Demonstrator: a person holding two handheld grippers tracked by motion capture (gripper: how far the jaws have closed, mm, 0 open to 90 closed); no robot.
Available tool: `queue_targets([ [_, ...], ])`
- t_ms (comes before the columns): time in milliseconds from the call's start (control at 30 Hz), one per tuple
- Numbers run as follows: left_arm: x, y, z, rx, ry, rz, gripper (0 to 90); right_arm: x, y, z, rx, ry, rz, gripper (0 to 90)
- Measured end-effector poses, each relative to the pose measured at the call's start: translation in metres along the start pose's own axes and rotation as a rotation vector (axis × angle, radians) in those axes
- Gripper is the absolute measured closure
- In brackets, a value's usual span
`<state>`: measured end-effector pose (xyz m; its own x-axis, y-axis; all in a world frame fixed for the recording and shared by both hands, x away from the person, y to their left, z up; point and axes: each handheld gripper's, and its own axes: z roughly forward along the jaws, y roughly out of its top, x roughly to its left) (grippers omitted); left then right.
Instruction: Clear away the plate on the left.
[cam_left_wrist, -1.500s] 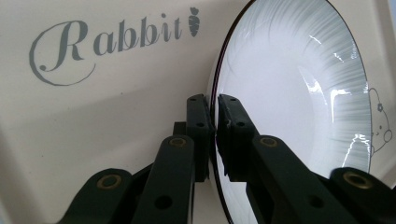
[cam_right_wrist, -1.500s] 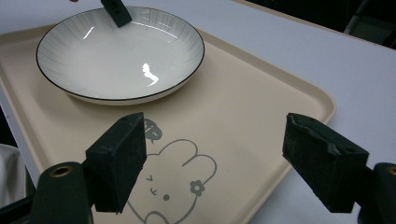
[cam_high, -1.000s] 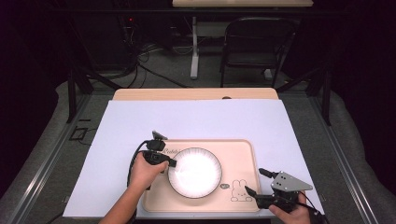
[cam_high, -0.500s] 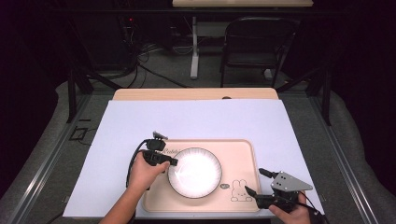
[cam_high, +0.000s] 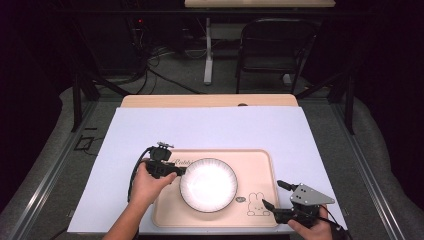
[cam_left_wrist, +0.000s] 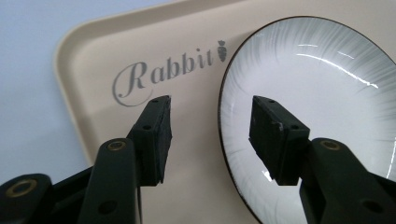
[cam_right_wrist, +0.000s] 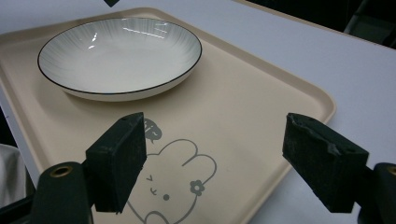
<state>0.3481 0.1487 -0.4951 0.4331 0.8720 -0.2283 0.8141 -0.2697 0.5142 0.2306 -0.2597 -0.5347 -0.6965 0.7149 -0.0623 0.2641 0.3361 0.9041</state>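
Note:
A white plate with a thin dark rim (cam_high: 208, 184) rests on a beige tray (cam_high: 255, 165) printed with "Rabbit" and a rabbit drawing. My left gripper (cam_high: 180, 171) is open at the plate's left edge. In the left gripper view the plate's rim (cam_left_wrist: 224, 93) runs between the jaws of the left gripper (cam_left_wrist: 210, 133), one over the tray (cam_left_wrist: 93, 51), the other over the plate's inside. My right gripper (cam_high: 273, 194) is wide open at the tray's near right corner. In the right gripper view it (cam_right_wrist: 215, 158) hovers over the rabbit drawing (cam_right_wrist: 173, 177), with the plate (cam_right_wrist: 121, 56) farther off.
A white sheet (cam_high: 210, 130) covers the table, whose wooden far edge (cam_high: 210, 100) shows behind it. Past the table stand a dark folding chair (cam_high: 275, 40) and a stand with cables (cam_high: 207, 50) on the floor.

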Motion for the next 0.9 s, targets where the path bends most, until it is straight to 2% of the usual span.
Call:
queue_targets([
  [300, 0.018, -0.014, -0.023, -0.056, 0.044, -0.039, 47.4, 0.000, 0.000, 0.000, 0.000, -0.001, -0.001, 21.0],
  [467, 0.031, -0.027, -0.032, -0.087, 0.052, -0.072, 47.5, 0.000, 0.000, 0.000, 0.000, -0.001, 0.000, 20.9],
  [633, 0.041, -0.041, -0.036, -0.116, 0.064, -0.104, 47.5, 0.000, 0.000, 0.000, 0.001, 0.000, 0.000, 20.9],
  [800, 0.048, -0.054, -0.035, -0.158, 0.034, -0.124, 47.7, 0.000, 0.000, 0.000, 0.001, -0.001, 0.000, 20.9],
  [900, 0.050, -0.060, -0.035, -0.166, 0.042, -0.131, 48.1, 0.000, 0.000, 0.000, 0.000, -0.002, -0.001, 21.0],
])
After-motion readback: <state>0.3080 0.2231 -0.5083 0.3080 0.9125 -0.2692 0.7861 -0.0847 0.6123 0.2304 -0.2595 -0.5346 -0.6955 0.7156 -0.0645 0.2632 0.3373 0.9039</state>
